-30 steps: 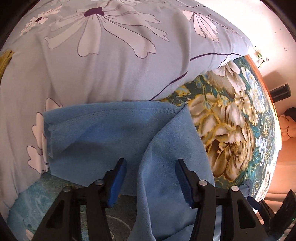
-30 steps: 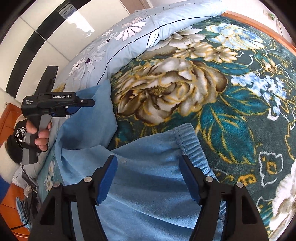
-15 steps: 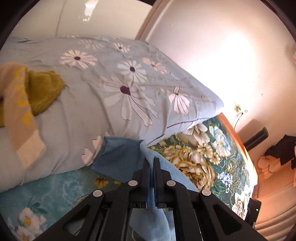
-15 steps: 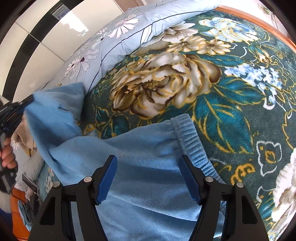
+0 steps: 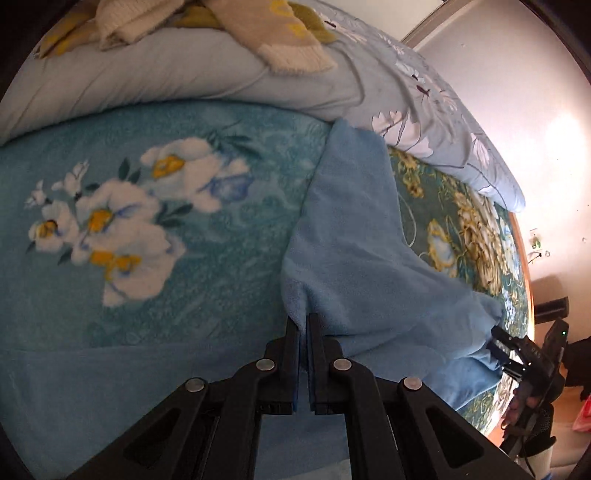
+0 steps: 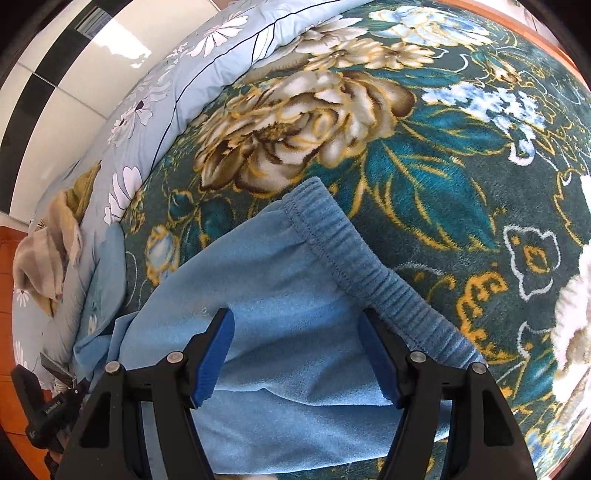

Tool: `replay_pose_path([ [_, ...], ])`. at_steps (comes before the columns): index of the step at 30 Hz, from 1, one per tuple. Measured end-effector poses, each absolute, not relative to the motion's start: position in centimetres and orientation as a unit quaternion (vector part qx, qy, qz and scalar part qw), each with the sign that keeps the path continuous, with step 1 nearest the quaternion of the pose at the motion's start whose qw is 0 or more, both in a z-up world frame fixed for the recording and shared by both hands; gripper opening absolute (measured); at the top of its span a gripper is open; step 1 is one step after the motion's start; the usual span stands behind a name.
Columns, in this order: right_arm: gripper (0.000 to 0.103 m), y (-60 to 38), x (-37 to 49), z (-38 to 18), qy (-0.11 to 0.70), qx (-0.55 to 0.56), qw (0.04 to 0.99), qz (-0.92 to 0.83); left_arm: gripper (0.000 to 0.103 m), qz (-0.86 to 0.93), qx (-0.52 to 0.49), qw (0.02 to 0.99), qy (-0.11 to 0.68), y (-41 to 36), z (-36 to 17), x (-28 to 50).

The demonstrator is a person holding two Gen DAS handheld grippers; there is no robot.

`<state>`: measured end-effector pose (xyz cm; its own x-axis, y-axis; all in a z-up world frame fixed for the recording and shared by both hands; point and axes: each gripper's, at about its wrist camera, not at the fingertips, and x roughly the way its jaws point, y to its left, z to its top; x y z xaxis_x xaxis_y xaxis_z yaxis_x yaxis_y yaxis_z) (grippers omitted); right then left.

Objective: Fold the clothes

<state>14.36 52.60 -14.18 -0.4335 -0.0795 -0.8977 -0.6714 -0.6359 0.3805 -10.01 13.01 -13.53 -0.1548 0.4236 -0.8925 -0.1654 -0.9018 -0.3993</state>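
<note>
Light blue fleece trousers (image 5: 354, 258) lie on a floral bed blanket (image 5: 110, 221). My left gripper (image 5: 303, 325) is shut on a fold of a trouser leg and holds it pulled up over the bed. In the right wrist view the trousers (image 6: 280, 295) spread under my right gripper (image 6: 295, 325), which is open with its blue pads on either side of the cloth just left of the ribbed waistband (image 6: 369, 266). The right gripper also shows in the left wrist view (image 5: 517, 354) at the far end of the trousers.
A pale blue daisy-print duvet (image 5: 221, 74) lies along the back of the bed, with a beige and yellow knit garment (image 5: 258, 22) on it. The dark teal flowered blanket (image 6: 443, 147) covers the right part. A wall and wooden bed edge (image 5: 524, 258) are at the right.
My left gripper shut on the trouser leg, lifted it and carried it back across the bed. My right gripper stayed open over the waistband area.
</note>
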Motion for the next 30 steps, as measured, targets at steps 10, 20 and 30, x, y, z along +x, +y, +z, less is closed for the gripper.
replay_pose_path([
  [10,0.071,52.5,14.3,-14.0,0.376,-0.497,0.19,0.759,0.051,0.734,-0.62,0.266,-0.082,13.6,-9.9,-13.8],
  [20,0.071,52.7,14.3,-14.3,0.369,-0.501,0.186,0.761,0.054,0.757,-0.611,0.233,-0.007,20.7,-13.5,-26.1],
  [30,0.071,52.5,14.0,-14.5,0.361,-0.509,0.188,0.758,0.052,0.751,-0.604,0.263,0.039,25.9,-16.4,-29.2],
])
